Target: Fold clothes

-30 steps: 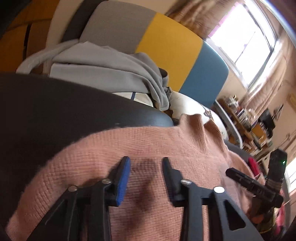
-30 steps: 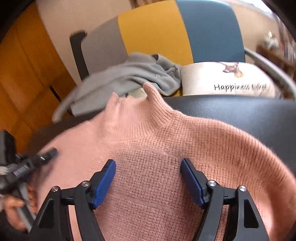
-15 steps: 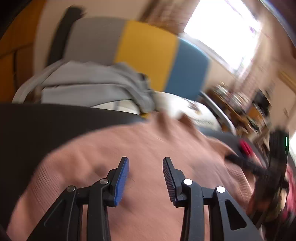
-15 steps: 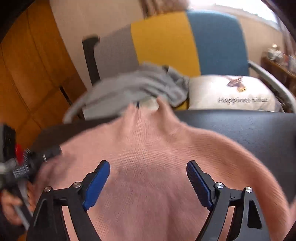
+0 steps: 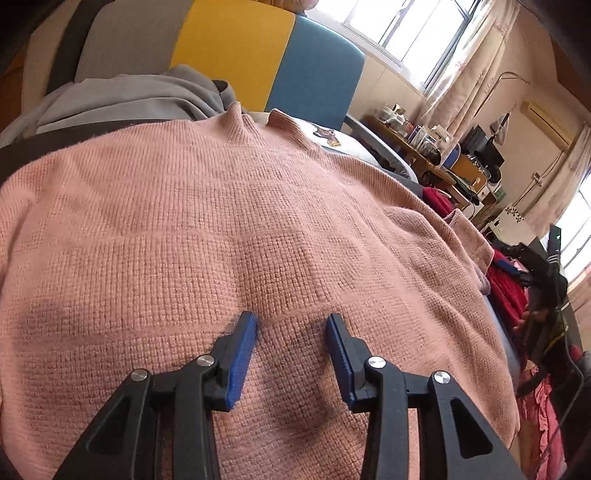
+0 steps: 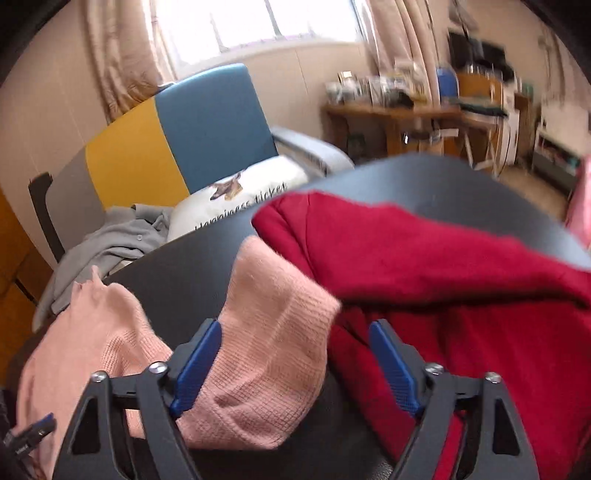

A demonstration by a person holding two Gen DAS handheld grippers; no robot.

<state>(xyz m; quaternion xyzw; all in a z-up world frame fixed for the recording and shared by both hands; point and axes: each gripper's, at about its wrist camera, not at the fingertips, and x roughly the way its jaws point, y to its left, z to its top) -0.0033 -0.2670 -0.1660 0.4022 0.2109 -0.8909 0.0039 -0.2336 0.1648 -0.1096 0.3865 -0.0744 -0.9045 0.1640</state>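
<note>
Left gripper [image 5: 291, 325]: black frame, blue pads, tilted down over the pink waffle-knit sweater [image 5: 221, 229]. Jaws apart, nothing pinched between them; the knit lies flat under the tips. Whether the tips touch the fabric cannot be told.

Right gripper [image 6: 295, 332]: jaws wide but closing. Between them lies the ribbed cuff end of the sweater's pink sleeve [image 6: 273, 332], over near the left pad [image 6: 199, 354]; the right pad stands clear of it, above the dark red knit garment [image 6: 461, 295]. No grip yet.

Sweater position: spread out on the black tabletop [image 6: 184, 266], collar [image 5: 255, 122] pointing away toward the sofa. In the right wrist view the sleeve crosses bare tabletop, and its cuff end touches the edge of the red garment.

Red garment: rumpled heap on the same table, right of the sweater.

Beyond the table: grey hooded garment [image 5: 122, 96] draped on a sofa with grey, yellow and blue back panels [image 5: 236, 51]. A white printed cushion [image 6: 240, 195] sits on the seat beside it.

Far: cluttered wooden desk [image 6: 399, 114], beige curtains [image 6: 125, 55], bright window [image 5: 413, 26].
</note>
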